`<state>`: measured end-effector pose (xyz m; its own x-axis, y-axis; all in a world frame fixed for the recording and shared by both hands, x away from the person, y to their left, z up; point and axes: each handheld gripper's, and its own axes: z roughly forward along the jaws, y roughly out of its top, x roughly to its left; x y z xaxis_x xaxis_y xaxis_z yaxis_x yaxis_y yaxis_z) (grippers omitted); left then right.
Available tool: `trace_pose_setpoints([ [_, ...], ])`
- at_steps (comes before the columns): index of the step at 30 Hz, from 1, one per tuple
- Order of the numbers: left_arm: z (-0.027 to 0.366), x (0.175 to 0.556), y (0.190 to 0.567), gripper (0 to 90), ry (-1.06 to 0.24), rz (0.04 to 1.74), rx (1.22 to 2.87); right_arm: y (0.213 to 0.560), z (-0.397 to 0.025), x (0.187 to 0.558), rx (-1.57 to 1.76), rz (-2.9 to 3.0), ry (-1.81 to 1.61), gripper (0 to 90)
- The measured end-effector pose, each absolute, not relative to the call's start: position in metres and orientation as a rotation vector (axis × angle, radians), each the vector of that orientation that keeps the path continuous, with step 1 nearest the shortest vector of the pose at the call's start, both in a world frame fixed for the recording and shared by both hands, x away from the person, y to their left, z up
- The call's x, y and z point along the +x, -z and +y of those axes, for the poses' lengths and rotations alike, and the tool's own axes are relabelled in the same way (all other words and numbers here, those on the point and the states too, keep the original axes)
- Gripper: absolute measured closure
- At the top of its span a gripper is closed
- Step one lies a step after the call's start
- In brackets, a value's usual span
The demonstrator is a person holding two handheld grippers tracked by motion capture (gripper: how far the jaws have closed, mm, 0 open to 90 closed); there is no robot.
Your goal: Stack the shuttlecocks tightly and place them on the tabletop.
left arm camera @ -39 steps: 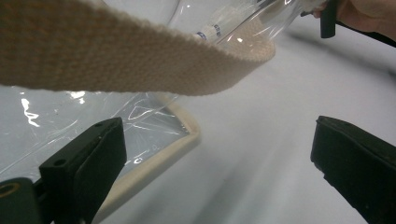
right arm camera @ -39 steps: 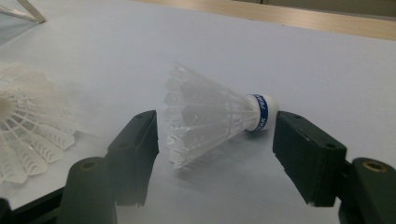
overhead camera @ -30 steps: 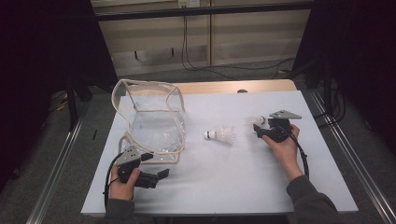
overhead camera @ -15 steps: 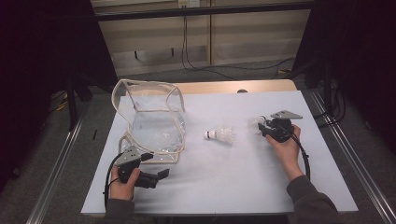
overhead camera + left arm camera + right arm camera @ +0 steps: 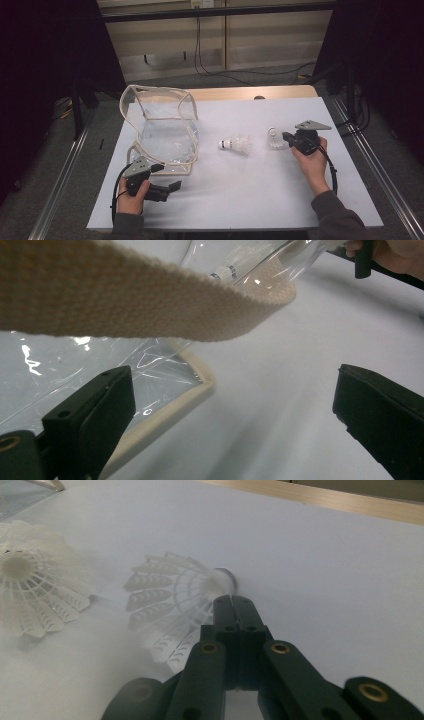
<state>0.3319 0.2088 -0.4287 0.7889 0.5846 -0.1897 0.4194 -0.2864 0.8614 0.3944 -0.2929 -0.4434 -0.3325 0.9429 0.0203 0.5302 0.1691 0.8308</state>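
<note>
High view: your right hand-held gripper (image 5: 287, 137) sits at the right of the white counter (image 5: 260, 200), its tip right against one shuttlecock (image 5: 273, 140). A second shuttlecock (image 5: 237, 145) lies on its side just left of that one, between it and the clear bag (image 5: 162, 127). The bag stands open at the left of the counter, cream webbing trim round its edges. Your left hand-held gripper (image 5: 167, 189) rests low on the counter just in front of the bag's near corner, not touching it from what I can tell.

Left gripper view: jaws spread wide, nothing between them. The bag's cream strap (image 5: 150, 300) arcs overhead, and its bottom trim runs beside the left jaw.

Right gripper view: jaws pressed together on the near shuttlecock (image 5: 175, 605), pinching the skirt just by the cork; the other shuttlecock (image 5: 35, 592) is to the left, apart.

Read: you're at the pick step, first shuttlecock gripped but not lifted yet. Next, likely lift it and carry it left to the bag's mouth. Pinch the bag's rim with the left to steady it, since that film looks floppy.
</note>
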Motion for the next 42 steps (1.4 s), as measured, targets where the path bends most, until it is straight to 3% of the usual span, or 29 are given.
trace_pose_setpoints([
  [42, 0.207, 0.332, 0.428, 3.5, -0.191, 0.750, 1.918, 0.423, -0.288, 0.350, 1.265, 2.071, -1.228, 90.0],
])
